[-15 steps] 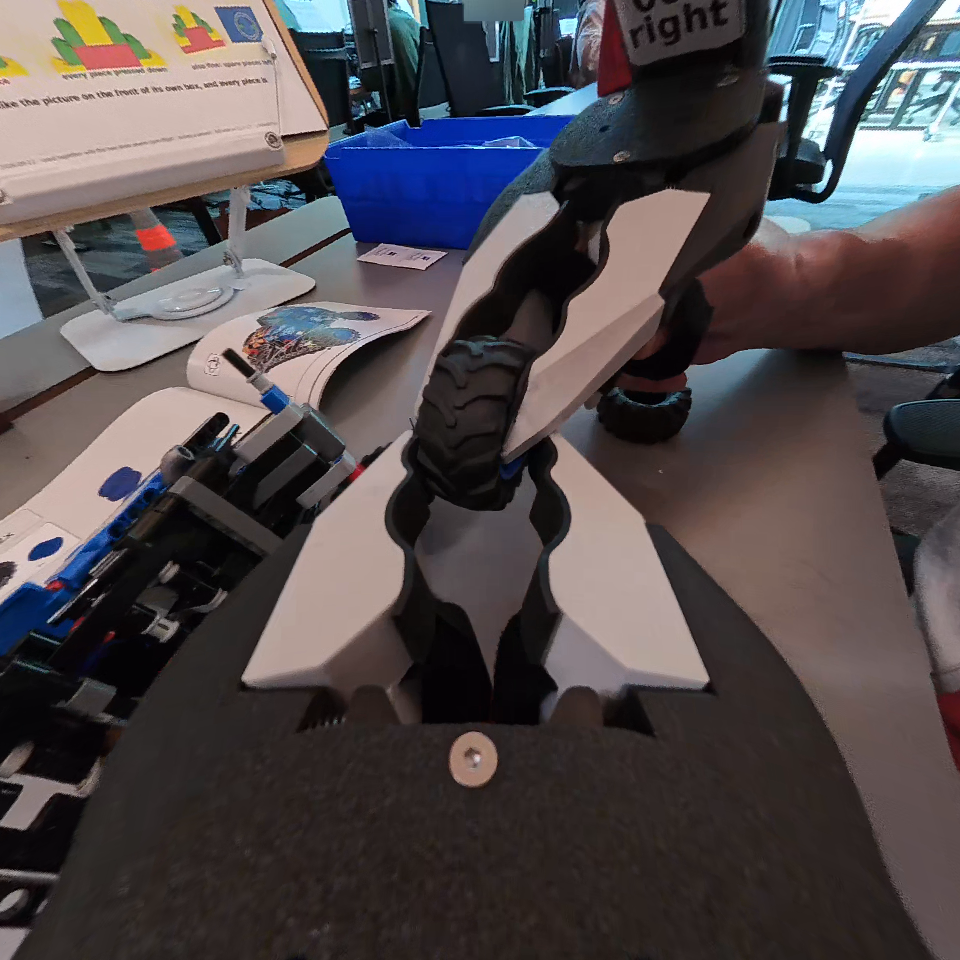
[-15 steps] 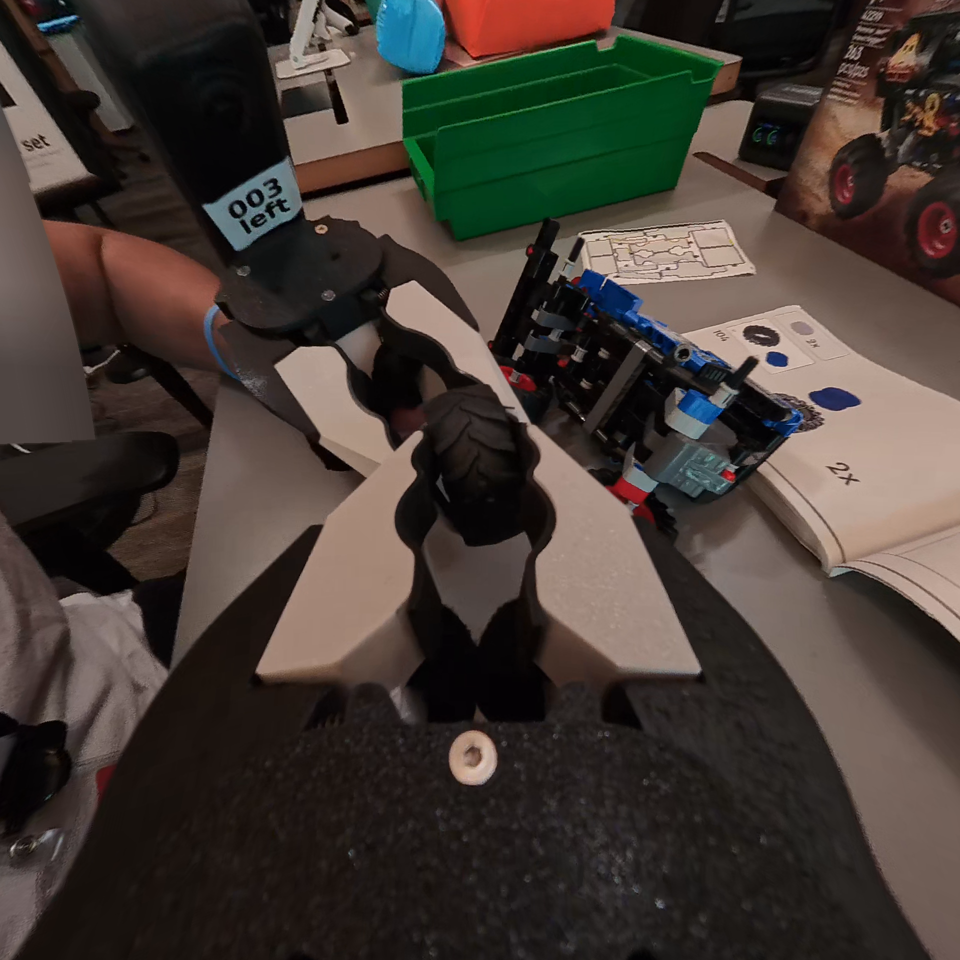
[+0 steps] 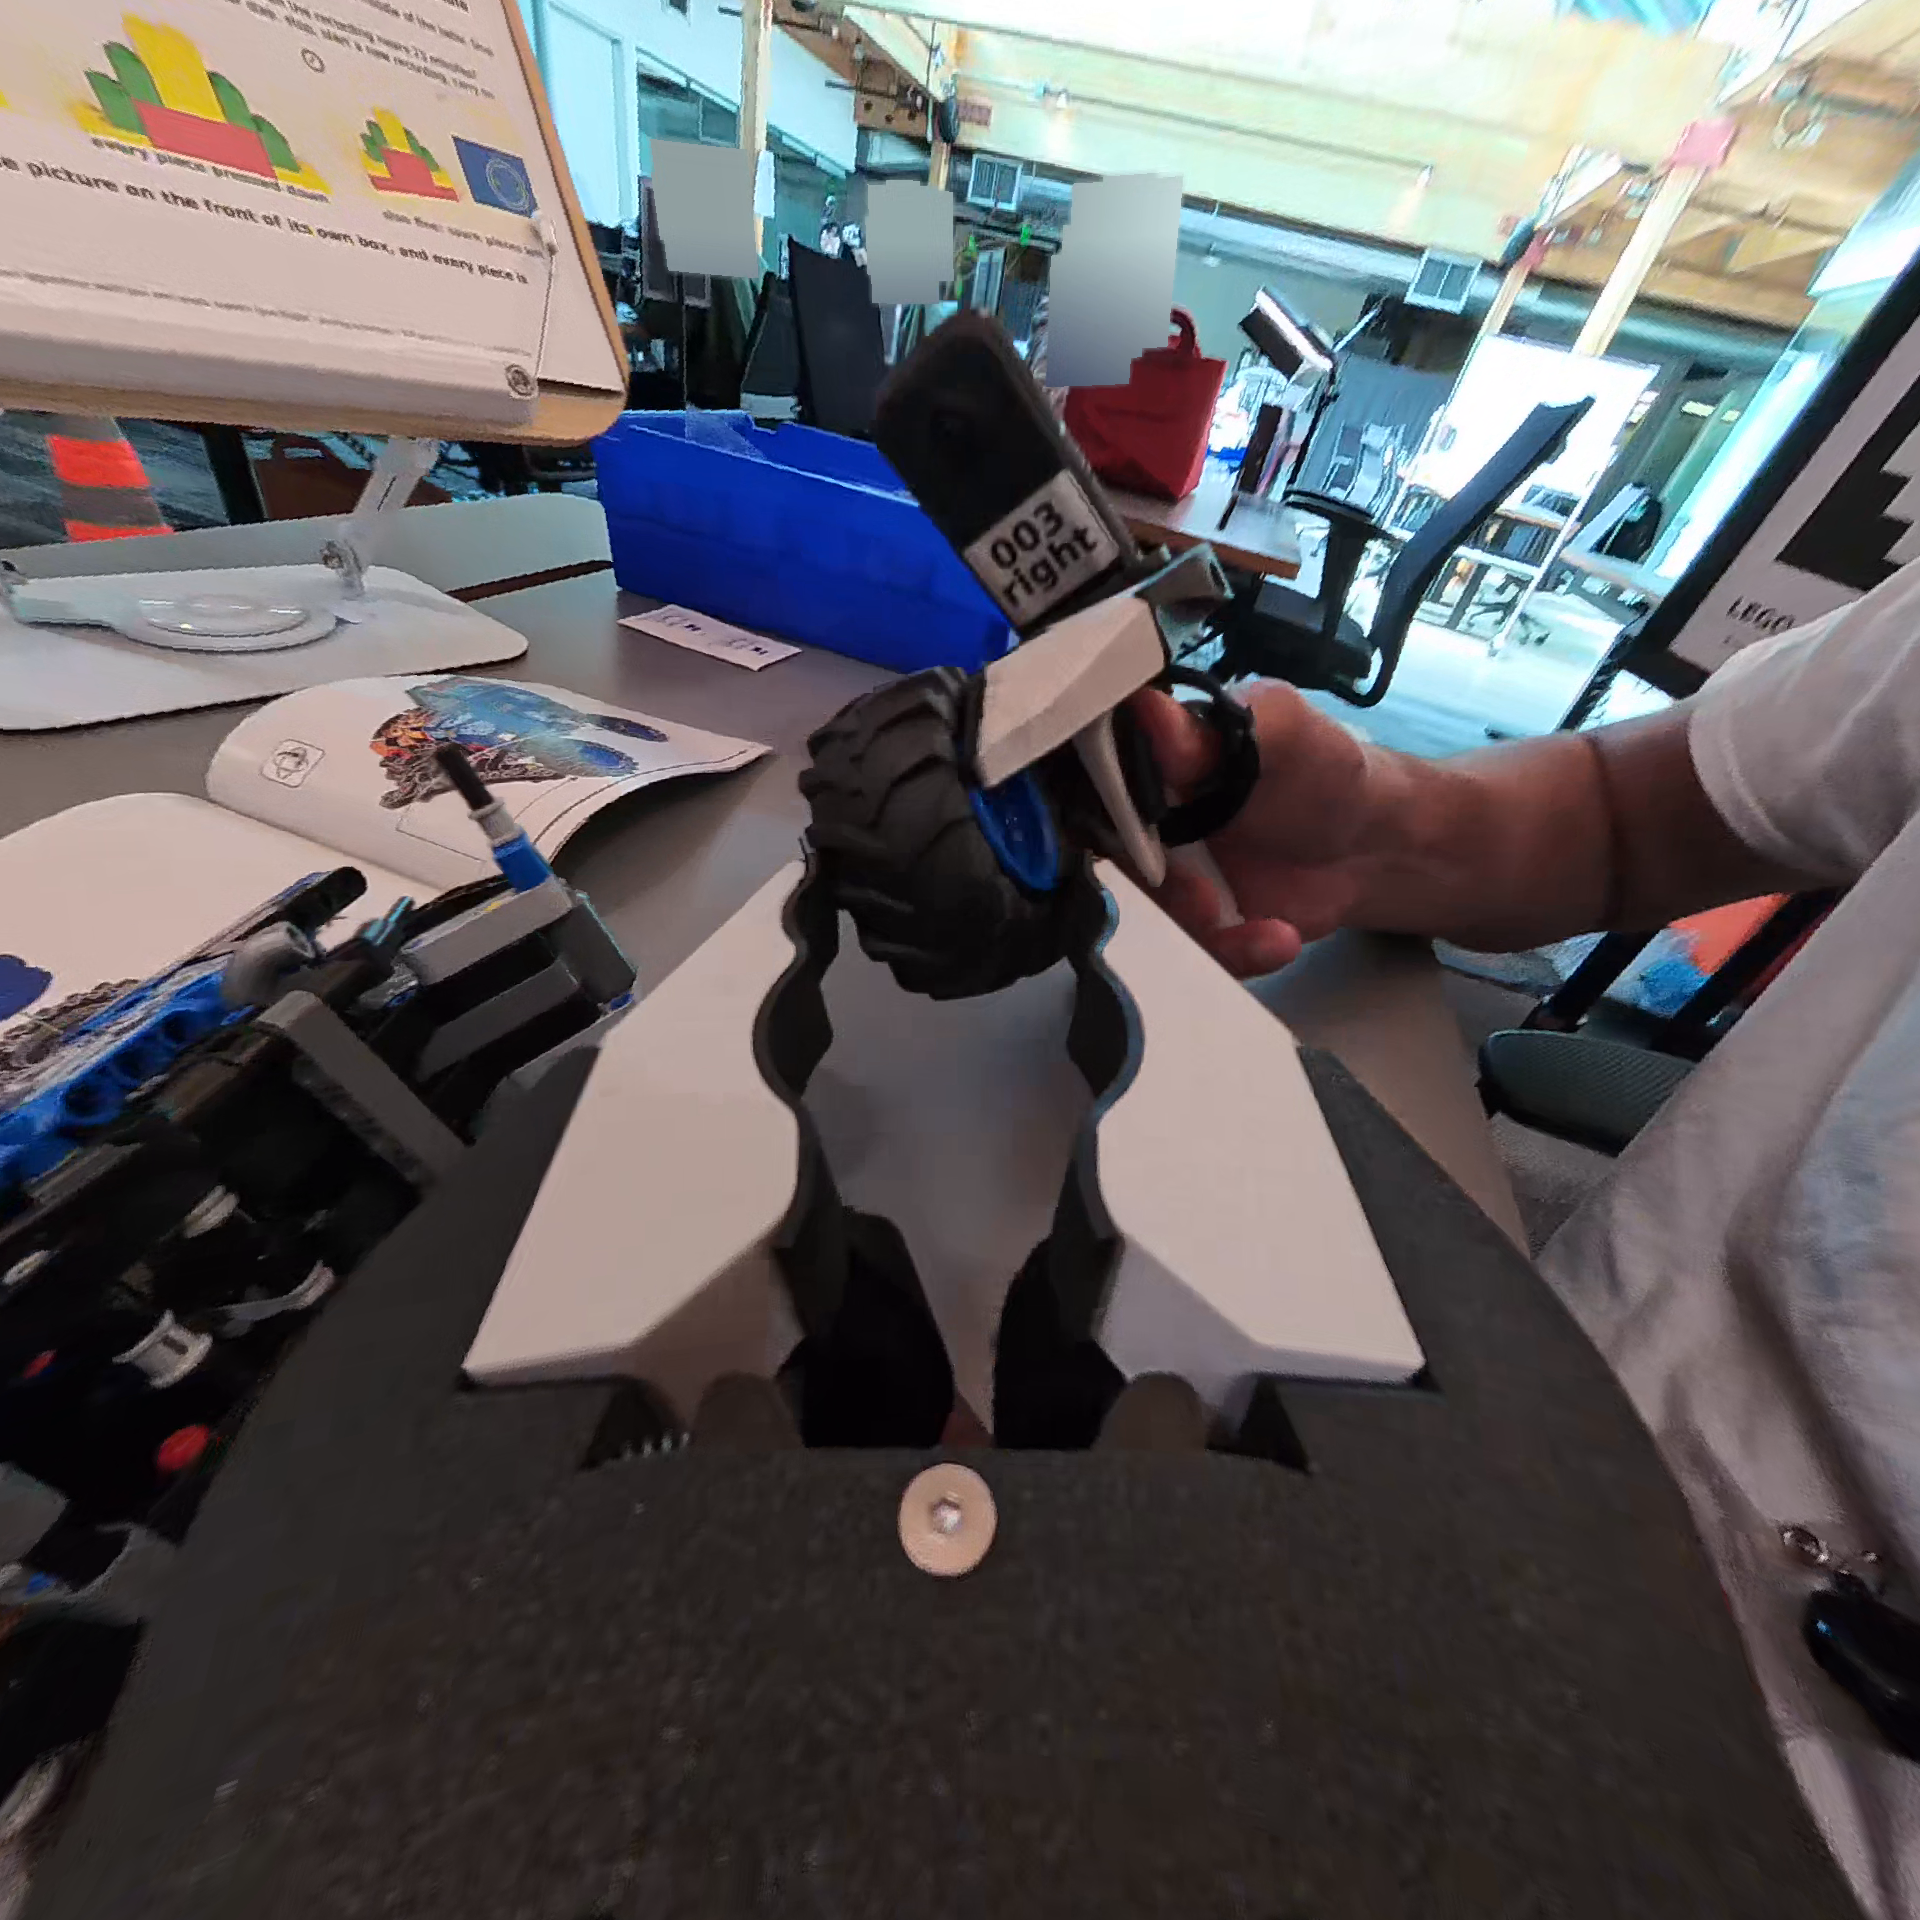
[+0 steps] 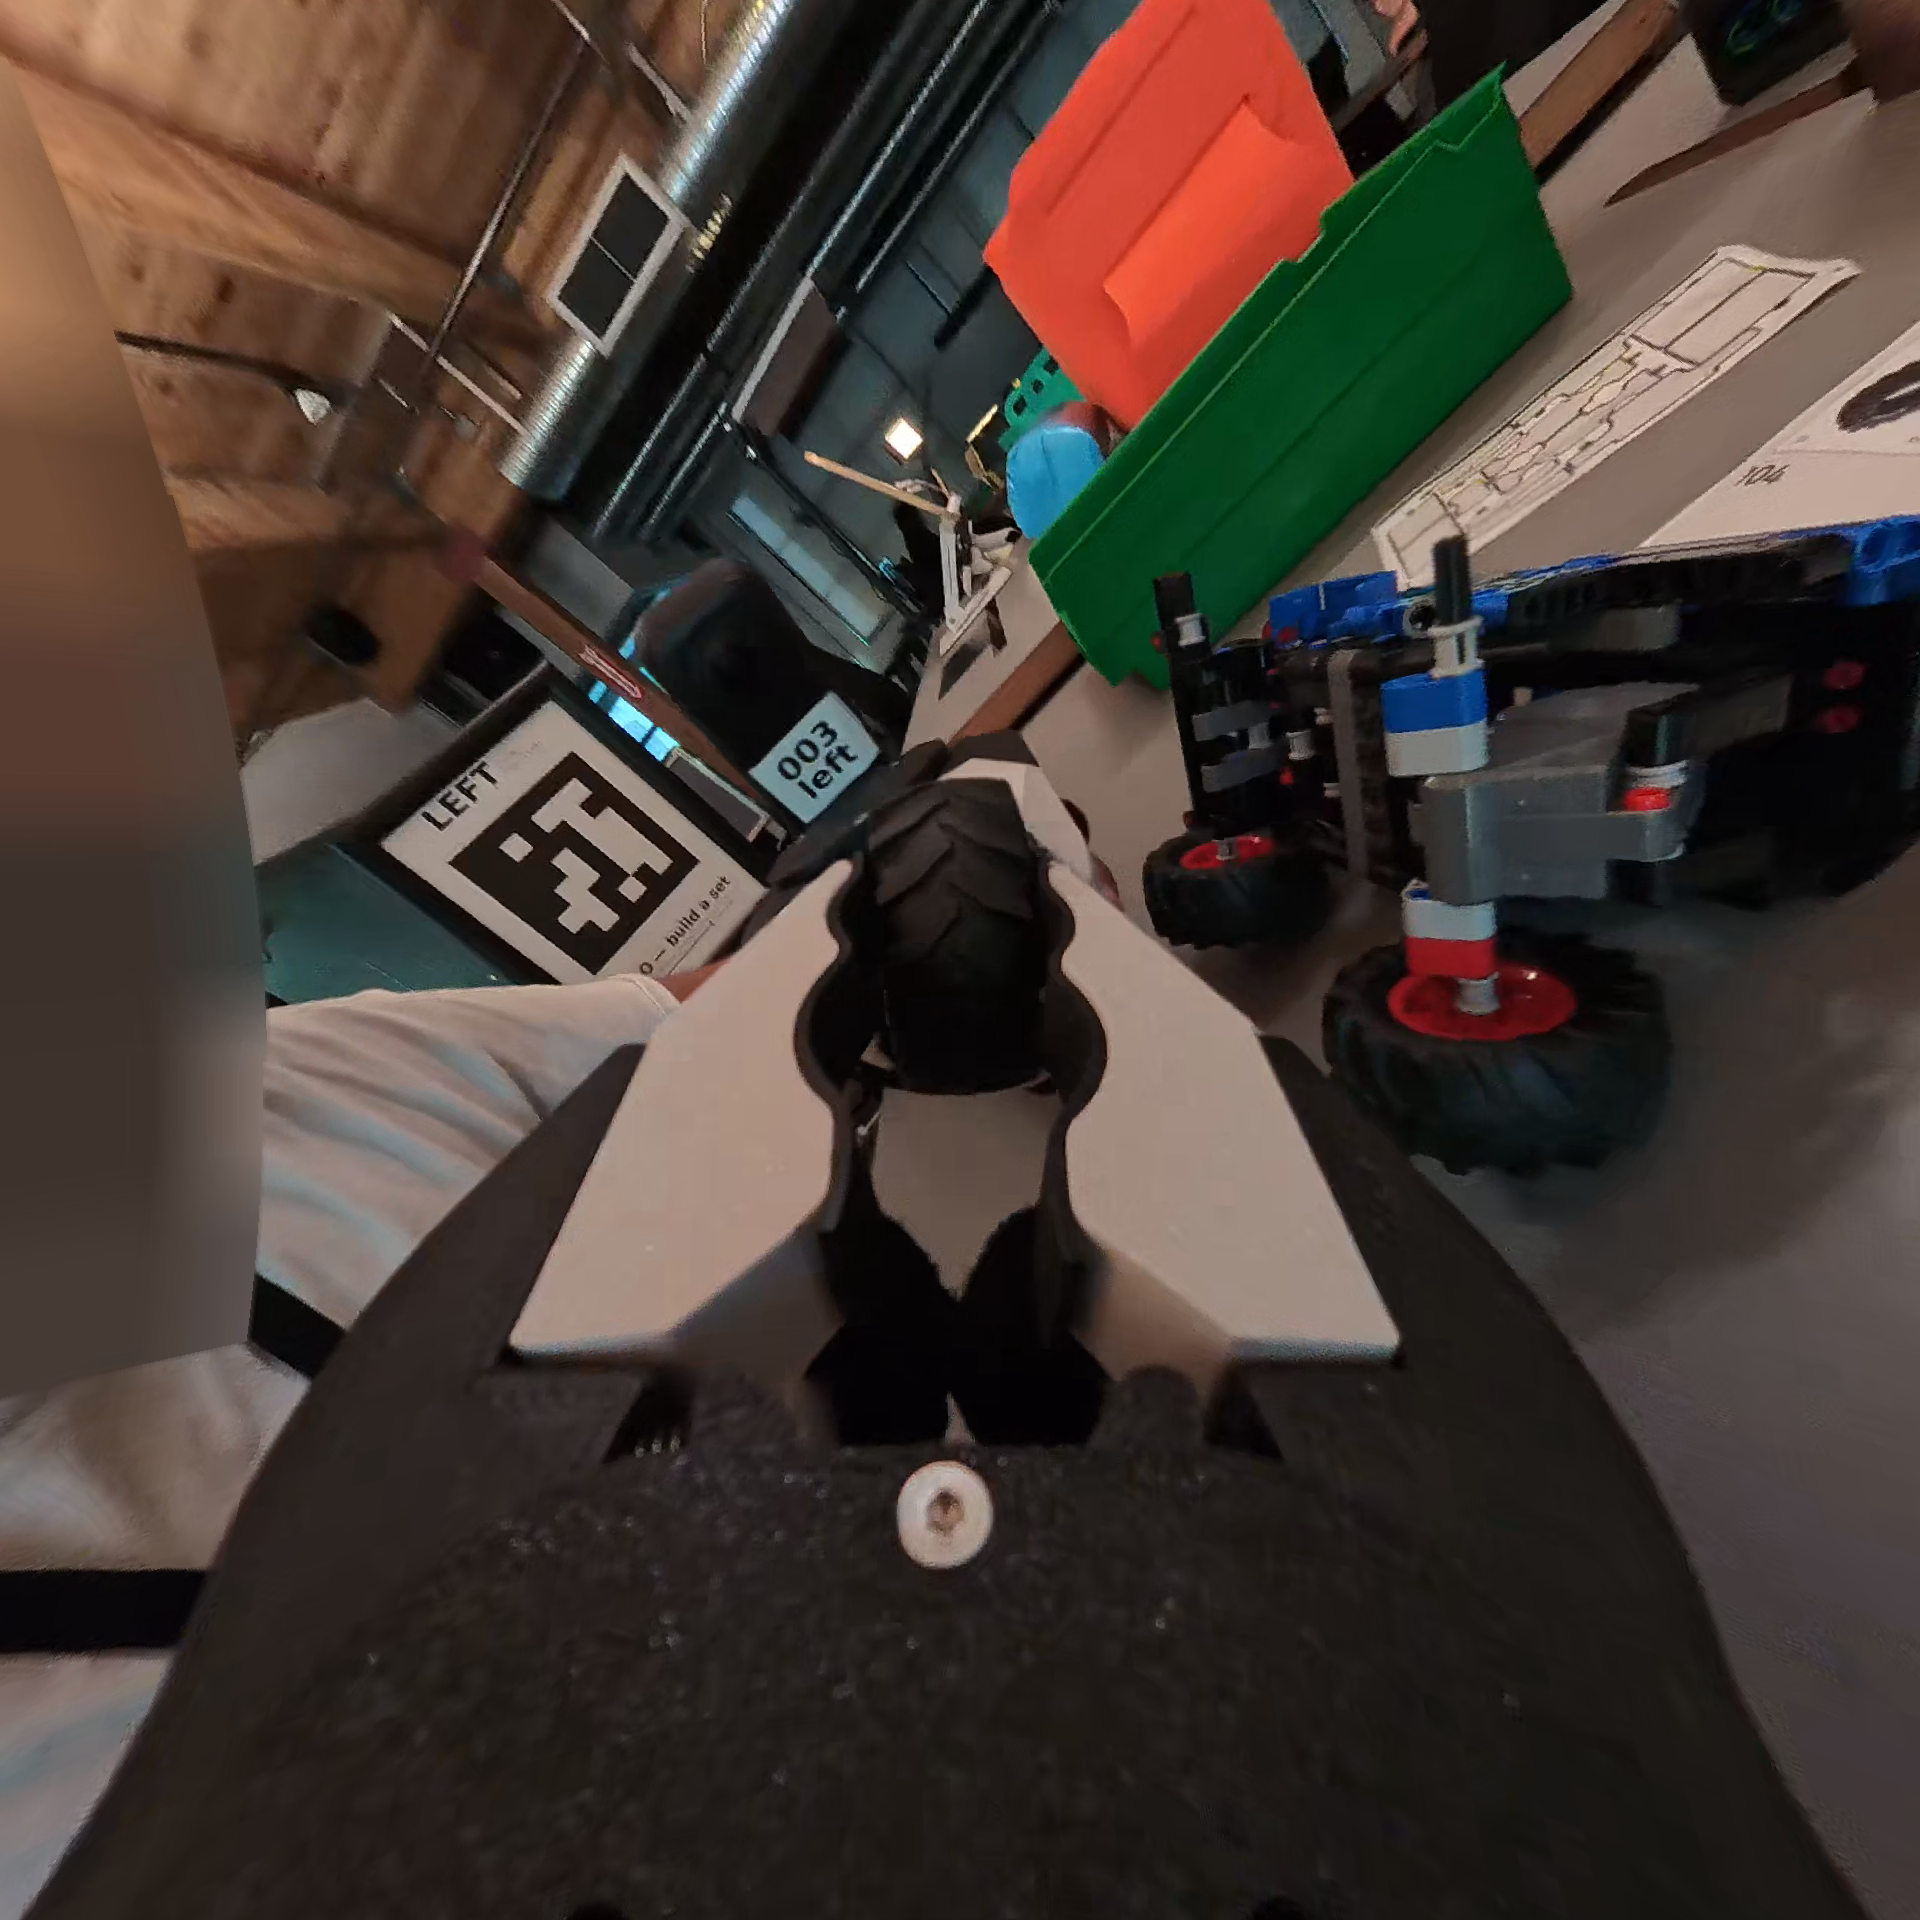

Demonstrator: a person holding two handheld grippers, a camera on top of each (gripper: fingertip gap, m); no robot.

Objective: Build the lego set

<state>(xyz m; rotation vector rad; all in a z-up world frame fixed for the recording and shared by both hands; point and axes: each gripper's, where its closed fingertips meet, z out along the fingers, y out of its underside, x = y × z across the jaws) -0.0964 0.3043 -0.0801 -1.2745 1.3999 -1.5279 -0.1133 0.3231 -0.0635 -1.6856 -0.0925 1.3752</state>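
While both grippers meet on one black tyre [image 3: 935, 831] with a blue hub, held clear of the desk [image 3: 675, 852], the step looks like seating rim in rubber. The left gripper [image 3: 951, 935] has its jaws clenched on the tread; the right gripper [image 4: 951, 914] likewise grasps it. The truck chassis [image 4: 1558, 727] lies at two o'clock in the right wrist view; next comes pushing the wheel onto a bare axle.

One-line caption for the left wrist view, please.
Both grippers, left gripper and right gripper, clamp one black tyre above the grey table.
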